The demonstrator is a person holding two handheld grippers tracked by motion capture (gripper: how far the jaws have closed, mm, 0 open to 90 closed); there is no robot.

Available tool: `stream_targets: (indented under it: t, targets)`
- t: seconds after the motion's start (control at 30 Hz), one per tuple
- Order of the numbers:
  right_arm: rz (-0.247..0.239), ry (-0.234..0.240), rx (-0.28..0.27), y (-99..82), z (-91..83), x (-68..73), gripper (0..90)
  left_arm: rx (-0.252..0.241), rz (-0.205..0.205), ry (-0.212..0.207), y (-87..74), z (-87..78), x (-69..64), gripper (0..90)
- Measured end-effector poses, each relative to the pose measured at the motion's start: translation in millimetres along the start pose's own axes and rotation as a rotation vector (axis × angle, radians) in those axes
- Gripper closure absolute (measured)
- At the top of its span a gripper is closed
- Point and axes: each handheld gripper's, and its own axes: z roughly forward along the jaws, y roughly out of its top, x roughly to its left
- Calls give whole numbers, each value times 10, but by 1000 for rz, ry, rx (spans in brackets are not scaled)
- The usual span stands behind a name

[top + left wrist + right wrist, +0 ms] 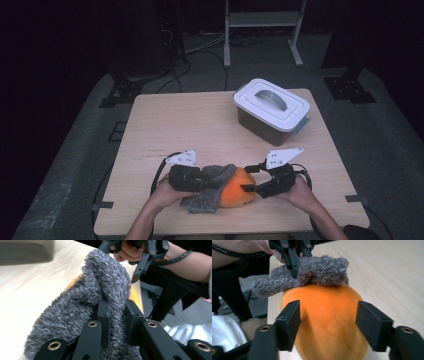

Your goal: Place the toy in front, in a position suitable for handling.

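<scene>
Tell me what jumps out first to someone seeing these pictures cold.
The bright orange fruit at the near edge of the table catches the eye first, with a fuzzy grey cloth draped over its left side. The left gripper is clamped on that cloth, while the right gripper straddles the fruit with its jaws spread. Farther back on the right stands a white-lidded container.

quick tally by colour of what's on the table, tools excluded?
Orange: 1, the mango-like fruit
Grey: 1, the fuzzy cloth draped on the fruit
White lid, dark body: 1, the lidded box at the far right
Total: 3
</scene>
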Motion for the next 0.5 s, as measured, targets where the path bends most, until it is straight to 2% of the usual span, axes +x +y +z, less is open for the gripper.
stream_targets:
  t: [0.07,0.1,0.13,0.2,0.27,0.33,0.4,0.43,0.47,0.5]
  targets:
    - [23,23,59,-34,113,-8,255,16,13,9,10,41,-20,771]
    - [28,21,71,-83,193,2,257,19,12,19,8,54,-21,772]
    - [32,6,59,-122,229,13,284,20,13,25,2,50,-9,772]
    - [55,-4,36,-159,242,9,400,7,4,32,-9,27,9,773]
    - [40,-20,45,-147,215,16,500,10,9,40,-6,2,15,774]
    - [12,-32,64,-102,187,26,531,13,13,47,-8,-15,19,774]
    - [8,-32,70,-86,172,22,542,15,12,52,-17,-29,25,775]
    - [3,-38,69,-85,159,20,548,27,6,76,-49,-83,59,774]
    - [3,-38,69,-85,159,20,548,27,6,76,-49,-83,59,774]
    - [3,-38,67,-85,141,15,559,37,-26,97,-87,-125,95,772]
